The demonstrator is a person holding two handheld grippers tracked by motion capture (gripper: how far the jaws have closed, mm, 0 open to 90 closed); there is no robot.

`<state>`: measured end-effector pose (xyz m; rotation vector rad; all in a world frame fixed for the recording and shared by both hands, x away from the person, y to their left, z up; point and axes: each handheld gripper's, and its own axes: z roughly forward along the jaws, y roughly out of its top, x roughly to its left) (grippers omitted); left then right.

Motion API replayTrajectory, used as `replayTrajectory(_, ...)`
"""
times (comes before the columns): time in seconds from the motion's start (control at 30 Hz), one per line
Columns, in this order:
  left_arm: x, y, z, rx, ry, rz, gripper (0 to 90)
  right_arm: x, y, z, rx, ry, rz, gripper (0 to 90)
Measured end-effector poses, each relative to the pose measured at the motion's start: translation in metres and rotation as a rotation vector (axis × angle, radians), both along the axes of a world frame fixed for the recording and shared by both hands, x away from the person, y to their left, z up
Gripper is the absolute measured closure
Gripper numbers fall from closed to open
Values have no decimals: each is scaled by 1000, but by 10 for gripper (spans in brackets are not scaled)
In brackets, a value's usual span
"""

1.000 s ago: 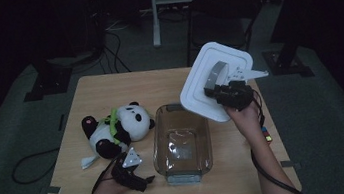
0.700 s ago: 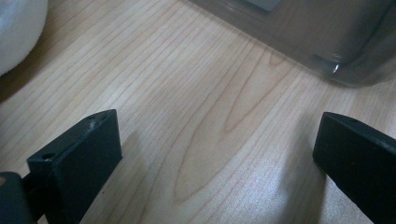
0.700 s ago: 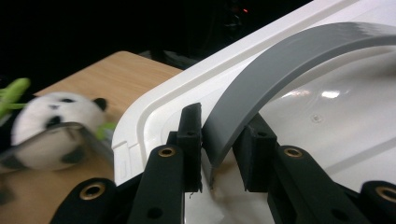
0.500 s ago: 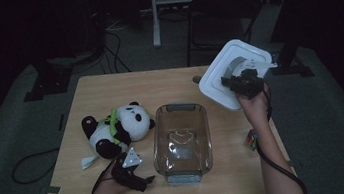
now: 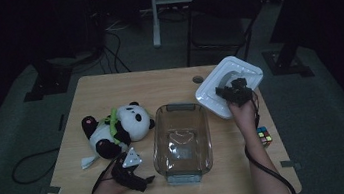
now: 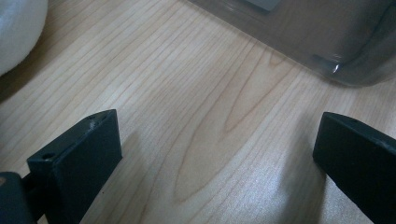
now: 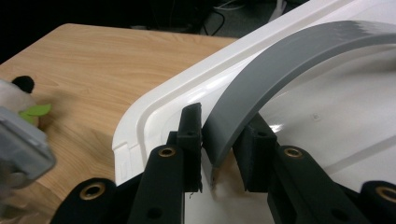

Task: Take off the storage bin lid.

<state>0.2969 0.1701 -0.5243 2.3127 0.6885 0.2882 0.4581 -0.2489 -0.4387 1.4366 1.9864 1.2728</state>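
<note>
Light wooden table (image 5: 123,85), plush panda (image 5: 116,129), clear glass dish (image 5: 182,143), colour cube (image 5: 264,135)

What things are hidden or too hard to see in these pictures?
- High view: the underside of the white square plastic lid, and whether it touches the wooden table; the right gripper and hand cover its near side.
- High view: the small multicoloured puzzle cube is too small and dim to read its faces.
- Left gripper view: the clear glass baking dish and the white plush panda are cut off by the edges.
- Right gripper view: the lid's grey curved handle hides what lies behind it.
</note>
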Motion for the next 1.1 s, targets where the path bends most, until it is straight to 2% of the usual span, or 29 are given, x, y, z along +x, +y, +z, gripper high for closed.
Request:
replayTrajectory(0.3, 0, 0, 0, 0, 0, 0, 17, 14, 6, -38, 12, 78, -28, 730)
replayTrajectory(0.53, 0, 0, 0, -1, 0, 0, 17, 21, 7, -60, 34, 123, -31, 730)
replayTrajectory(0.87, 0, 0, 0, 0, 0, 0, 17, 27, 12, -73, 44, 155, -22, 701)
replayTrajectory(0.97, 0, 0, 0, 0, 0, 0, 17, 28, 12, -75, 20, 179, -23, 654)
replayTrajectory(1.1, 0, 0, 0, 0, 0, 0, 17, 26, 11, -70, 8, 169, -38, 582)
